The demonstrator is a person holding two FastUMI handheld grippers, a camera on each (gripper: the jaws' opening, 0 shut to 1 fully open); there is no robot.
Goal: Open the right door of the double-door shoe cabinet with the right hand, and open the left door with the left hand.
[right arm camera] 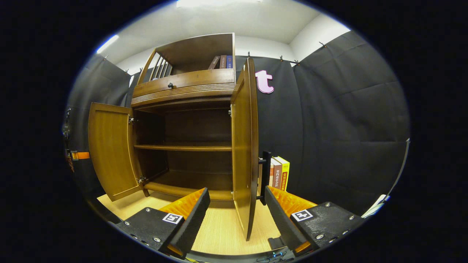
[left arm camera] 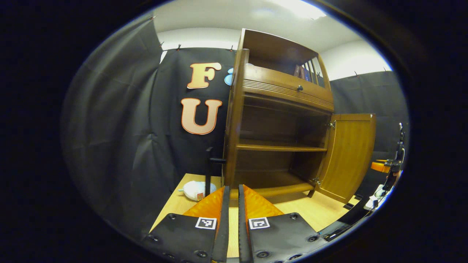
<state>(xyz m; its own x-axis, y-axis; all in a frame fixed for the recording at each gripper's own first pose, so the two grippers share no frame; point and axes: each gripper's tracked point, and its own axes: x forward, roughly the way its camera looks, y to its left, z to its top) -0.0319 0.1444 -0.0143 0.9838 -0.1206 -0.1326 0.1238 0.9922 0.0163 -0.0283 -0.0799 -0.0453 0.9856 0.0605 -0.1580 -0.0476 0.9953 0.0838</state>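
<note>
Shoe cabinet (right arm camera: 182,120) stands on the light wooden table (right arm camera: 219,226), both doors swung wide. Right door (right arm camera: 243,146) sits edge-on between the spread fingers of the right gripper (right arm camera: 236,208), untouched. It looks like a rigid, light, hinged panel, best taken by its dark handle (right arm camera: 264,175). Left door (right arm camera: 109,149) hangs open. Left gripper (left arm camera: 234,204) is nearly pressed together, holding nothing.

Book (right arm camera: 280,173) spine text too small; white object (left arm camera: 196,190) indistinct.
</note>
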